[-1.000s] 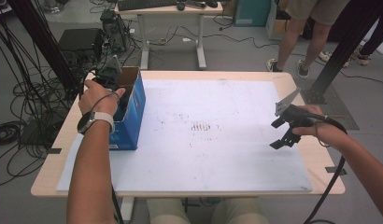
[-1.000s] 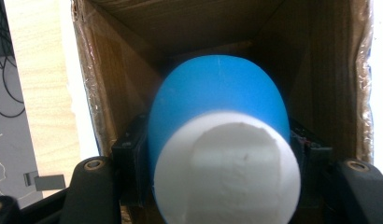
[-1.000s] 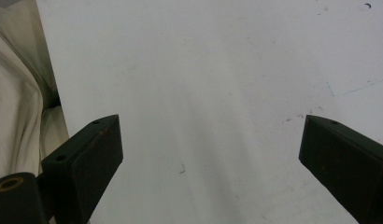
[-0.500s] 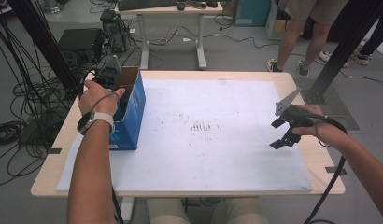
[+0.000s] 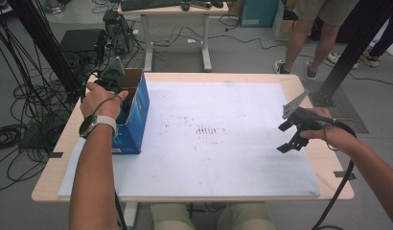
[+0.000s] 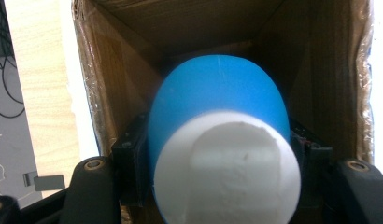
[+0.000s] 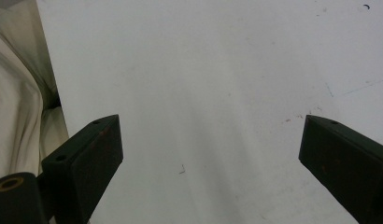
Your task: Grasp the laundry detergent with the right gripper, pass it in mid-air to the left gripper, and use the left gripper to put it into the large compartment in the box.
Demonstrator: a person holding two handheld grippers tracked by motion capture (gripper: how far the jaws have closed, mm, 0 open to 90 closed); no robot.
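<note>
In the left gripper view, a blue rounded object (image 6: 217, 98) with a white flat end (image 6: 227, 168) sits between my two black jaws, which press on its sides. My left gripper (image 6: 220, 149) is shut on it inside an open cardboard box (image 6: 110, 88). From the high view that box (image 5: 134, 120) has blue outer sides and stands at the table's left, with my left gripper (image 5: 115, 79) at its opening. My right gripper (image 5: 290, 139) hovers over the right part of the white board (image 5: 218, 158). The right gripper (image 7: 213, 130) is open with nothing between its jaws.
The white board covers most of the wooden table (image 5: 48, 189). Cables and black equipment (image 5: 84, 43) lie on the floor to the left. A second table (image 5: 175, 12) and a standing person's legs (image 5: 305, 48) are behind. A black post (image 5: 352, 52) rises at the far right.
</note>
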